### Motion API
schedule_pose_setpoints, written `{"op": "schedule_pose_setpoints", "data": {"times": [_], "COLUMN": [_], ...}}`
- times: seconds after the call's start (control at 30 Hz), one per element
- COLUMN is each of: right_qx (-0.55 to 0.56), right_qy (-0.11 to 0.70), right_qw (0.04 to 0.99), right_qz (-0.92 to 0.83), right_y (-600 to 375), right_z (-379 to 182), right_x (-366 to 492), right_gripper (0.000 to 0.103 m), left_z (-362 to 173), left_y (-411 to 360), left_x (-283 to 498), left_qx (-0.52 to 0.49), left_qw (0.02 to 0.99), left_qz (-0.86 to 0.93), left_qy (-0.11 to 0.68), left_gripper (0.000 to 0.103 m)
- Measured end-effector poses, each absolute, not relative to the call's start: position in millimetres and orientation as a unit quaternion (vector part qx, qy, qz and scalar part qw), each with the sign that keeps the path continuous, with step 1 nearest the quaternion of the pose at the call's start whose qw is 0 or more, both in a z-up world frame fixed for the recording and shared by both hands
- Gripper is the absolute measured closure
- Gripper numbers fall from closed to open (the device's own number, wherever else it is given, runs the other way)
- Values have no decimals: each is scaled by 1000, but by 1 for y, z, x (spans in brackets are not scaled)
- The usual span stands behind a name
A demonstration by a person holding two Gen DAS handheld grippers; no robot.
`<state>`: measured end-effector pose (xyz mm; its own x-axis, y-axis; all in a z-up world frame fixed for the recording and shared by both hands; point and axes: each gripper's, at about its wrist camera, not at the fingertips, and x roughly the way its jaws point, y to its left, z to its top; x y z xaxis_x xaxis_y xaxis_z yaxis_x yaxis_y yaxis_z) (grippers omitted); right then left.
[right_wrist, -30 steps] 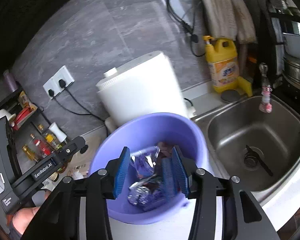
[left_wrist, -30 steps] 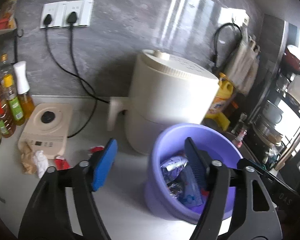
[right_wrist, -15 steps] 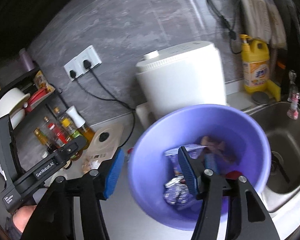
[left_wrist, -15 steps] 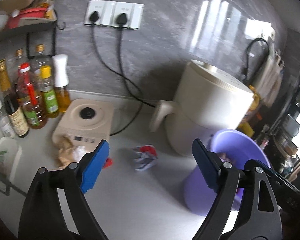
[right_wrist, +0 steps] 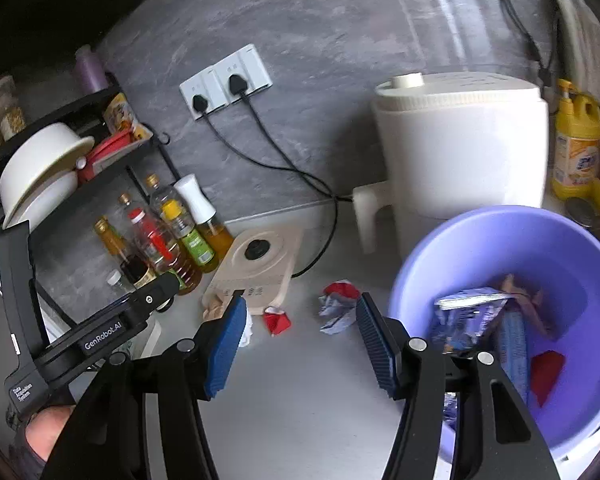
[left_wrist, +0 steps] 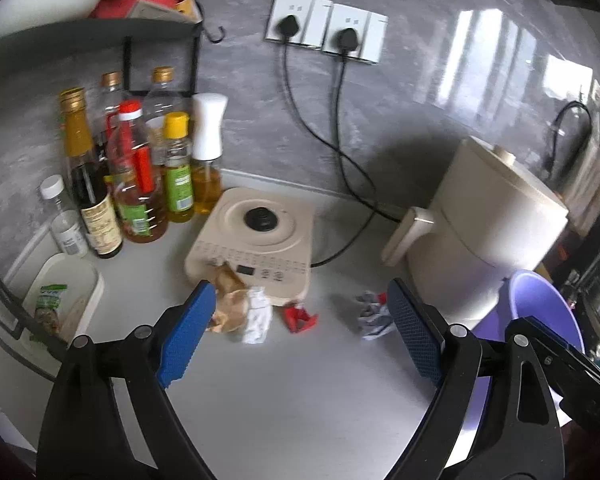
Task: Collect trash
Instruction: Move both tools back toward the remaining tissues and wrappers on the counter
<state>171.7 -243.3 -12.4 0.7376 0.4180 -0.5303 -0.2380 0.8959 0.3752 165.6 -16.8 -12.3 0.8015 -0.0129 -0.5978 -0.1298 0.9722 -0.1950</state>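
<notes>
Both your grippers have swung away from the purple bowl (right_wrist: 500, 248) and now face the litter left on the counter (left_wrist: 300, 400), so the last drop is done and you are lining up the next pick. A second ago the right gripper (right_wrist: 300, 336) hung over the bowl with its pads near the wrappers; now it looks at bare counter, jaws released and empty, with nothing between the pads. The left gripper (left_wrist: 298, 336) has turned further still: the bowl, which filled its view before, now sits at the right edge, and its jaws stand wide and empty too. The bowl already holds blue and silver wrappers (right_wrist: 472, 320) and a red scrap. Still to collect, all lying loose in front of the cream hob (left_wrist: 256, 240): a brown and white paper wad (left_wrist: 240, 312) touching the hob's front edge, a small red scrap (left_wrist: 298, 318) just right of it, and a crumpled blue and red wrapper (left_wrist: 374, 312) near the white cooker (left_wrist: 488, 232). From the left view the paper wad sits just beside the left pad, so that hand looks best placed for it; the crumpled wrapper lies closer to your right gripper and to the bowl. Mind the bottles (left_wrist: 140, 176) to the left and the black cords (left_wrist: 340, 168) behind the hob as you reach in.
</notes>
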Motion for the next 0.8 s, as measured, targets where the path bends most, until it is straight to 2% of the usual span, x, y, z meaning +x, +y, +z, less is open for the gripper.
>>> {"op": "schedule_pose_setpoints", "data": {"times": [0.47, 0.8], "right_qx": [97, 73], "right_qy": [344, 372], "right_qw": [914, 902], "right_qz": [194, 206], "right_y": [-203, -182], "right_z": [-31, -52], "right_x": [191, 220], "right_gripper": [45, 45], "left_z": [-51, -80], "left_y": [6, 24], "left_x": [180, 201], "left_qx": [-113, -134], "left_qw": [927, 915], "left_qz": [70, 88], "left_qy": [350, 370], "left_gripper": [17, 27]}}
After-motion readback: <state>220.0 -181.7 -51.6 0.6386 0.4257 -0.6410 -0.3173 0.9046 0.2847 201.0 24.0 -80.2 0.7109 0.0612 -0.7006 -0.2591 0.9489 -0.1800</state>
